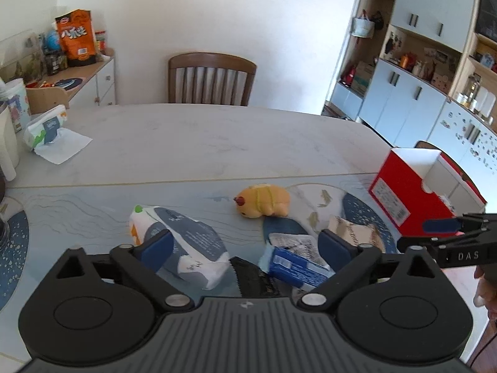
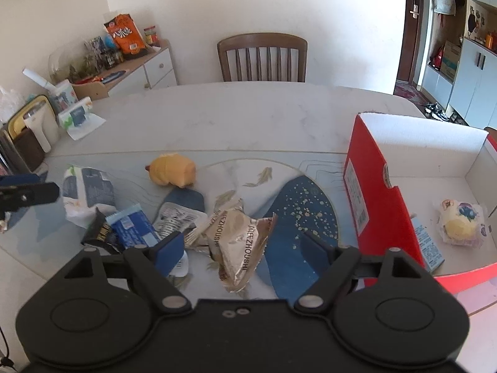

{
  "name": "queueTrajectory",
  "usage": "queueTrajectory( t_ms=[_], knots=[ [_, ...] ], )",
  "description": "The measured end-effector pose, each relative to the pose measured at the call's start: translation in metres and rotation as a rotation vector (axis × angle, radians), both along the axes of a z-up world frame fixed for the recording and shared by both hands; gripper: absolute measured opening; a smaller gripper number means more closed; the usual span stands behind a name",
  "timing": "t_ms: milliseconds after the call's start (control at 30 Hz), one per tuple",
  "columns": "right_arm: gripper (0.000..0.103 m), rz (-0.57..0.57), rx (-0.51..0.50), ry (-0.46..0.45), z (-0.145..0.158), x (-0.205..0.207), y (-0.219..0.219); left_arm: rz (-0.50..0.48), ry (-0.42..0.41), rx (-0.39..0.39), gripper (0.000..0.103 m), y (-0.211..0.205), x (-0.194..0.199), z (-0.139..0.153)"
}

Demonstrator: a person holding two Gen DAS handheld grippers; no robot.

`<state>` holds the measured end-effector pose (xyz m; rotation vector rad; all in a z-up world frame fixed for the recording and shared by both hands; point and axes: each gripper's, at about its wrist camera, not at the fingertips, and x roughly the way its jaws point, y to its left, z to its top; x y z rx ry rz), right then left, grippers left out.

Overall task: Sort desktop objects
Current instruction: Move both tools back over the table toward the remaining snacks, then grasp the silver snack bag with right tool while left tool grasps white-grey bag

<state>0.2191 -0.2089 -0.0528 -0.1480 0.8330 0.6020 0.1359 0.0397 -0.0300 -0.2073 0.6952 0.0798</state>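
Bright, even daylight fills both views; the white wall (image 1: 202, 15) nearly washes out. A soft sheen lies on the table (image 1: 186, 136) toward its far edge, and shadows are faint. Fisheye bending curves the cabinets (image 1: 419, 71) and darkens the picture corners. The red box (image 1: 400, 186) is slightly smeared in the left view; the crumpled foil wrapper (image 2: 239, 239) glints

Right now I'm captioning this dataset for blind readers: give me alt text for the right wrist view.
The open right gripper hovers over a crinkled beige snack packet on a patterned table mat. A red box to the right holds a wrapped pastry; a yellow plush toy and blue wrapper lie left.
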Motion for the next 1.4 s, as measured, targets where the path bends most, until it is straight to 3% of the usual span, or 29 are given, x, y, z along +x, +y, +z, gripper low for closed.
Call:
queueTrajectory(
  t_ms=[400,967,1233,1400],
  knots=[
    [0.083,-0.016,-0.029,0.01,-0.026,0.017,0.016,0.129,0.071,0.004,0.101,0.043,0.024,-0.035],
    [0.086,-0.132,0.006,0.047,-0.052,0.039,0.032,0.165,0.098,-0.106,0.1,0.071,0.04,-0.067],
    [0.086,-0.166,0.012,0.114,-0.068,0.042,0.036,0.171,0.108,-0.147,0.099,0.076,0.042,-0.077],
    [0.08,-0.167,0.032,0.146,-0.071,0.045,0.039,0.153,0.104,-0.168,0.086,0.074,0.044,-0.078]
  ],
)
